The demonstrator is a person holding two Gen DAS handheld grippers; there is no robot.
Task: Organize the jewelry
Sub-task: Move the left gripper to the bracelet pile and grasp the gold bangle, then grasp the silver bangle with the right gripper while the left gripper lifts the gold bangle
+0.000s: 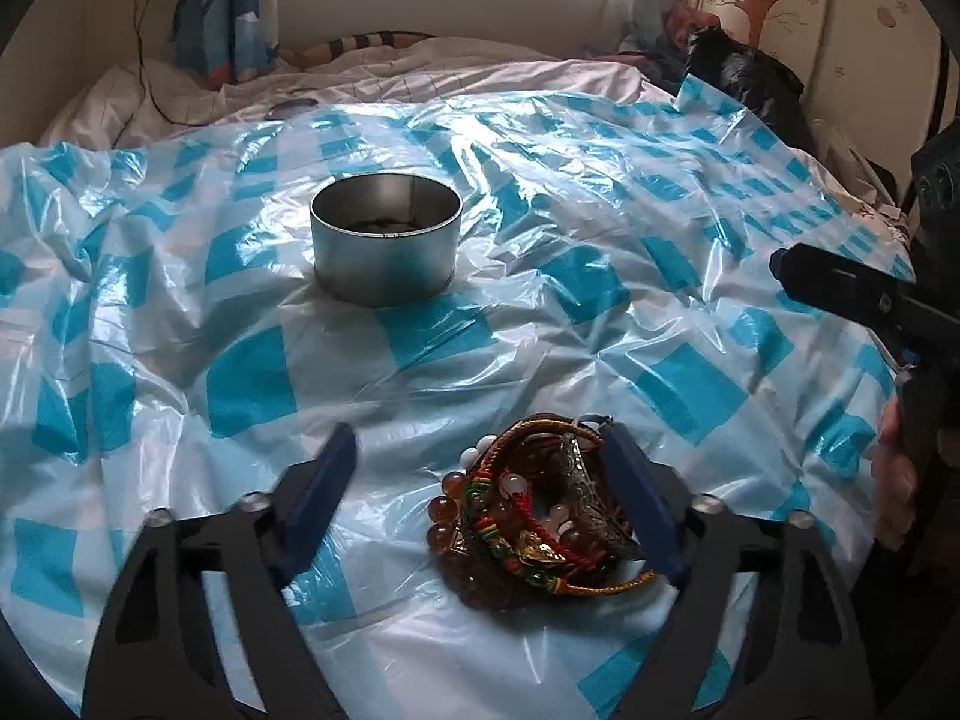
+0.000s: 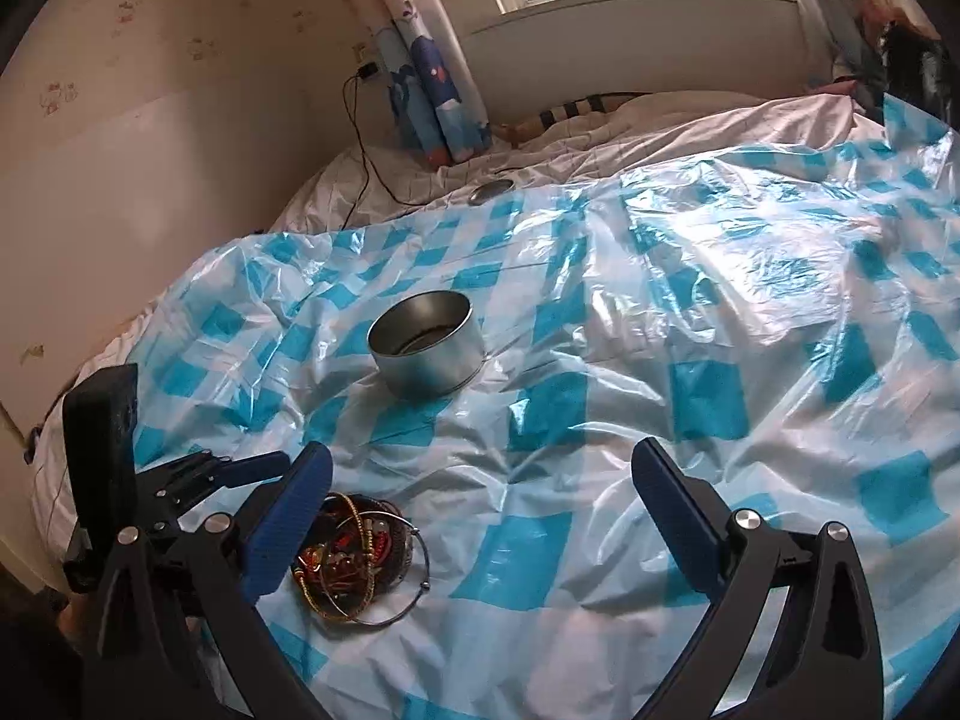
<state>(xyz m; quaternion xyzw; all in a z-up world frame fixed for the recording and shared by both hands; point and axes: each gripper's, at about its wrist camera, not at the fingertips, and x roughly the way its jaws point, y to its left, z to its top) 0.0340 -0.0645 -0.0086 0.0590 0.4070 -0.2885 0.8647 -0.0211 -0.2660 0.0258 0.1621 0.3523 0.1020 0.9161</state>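
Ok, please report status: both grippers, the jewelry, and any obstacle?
Left gripper open around jewelry pile, nothing gripped. Right gripper open, empty. Metal tin ahead, path unobstructed.

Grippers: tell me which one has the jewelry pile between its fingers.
The left gripper: its open blue fingers straddle the jewelry pile. The right gripper, also open, has only the checkered plastic sheet between its fingers.

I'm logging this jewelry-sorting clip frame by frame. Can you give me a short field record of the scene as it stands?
surface: blue-and-white checked plastic sheet spread over a bed
container: round metal tin, upright, lid off
jewelry: tangled pile of bracelets on the sheet, apart from the tin
left gripper: open, fingers either side of the pile, its right finger against it
right gripper: open, holding nothing, pile beside its left finger
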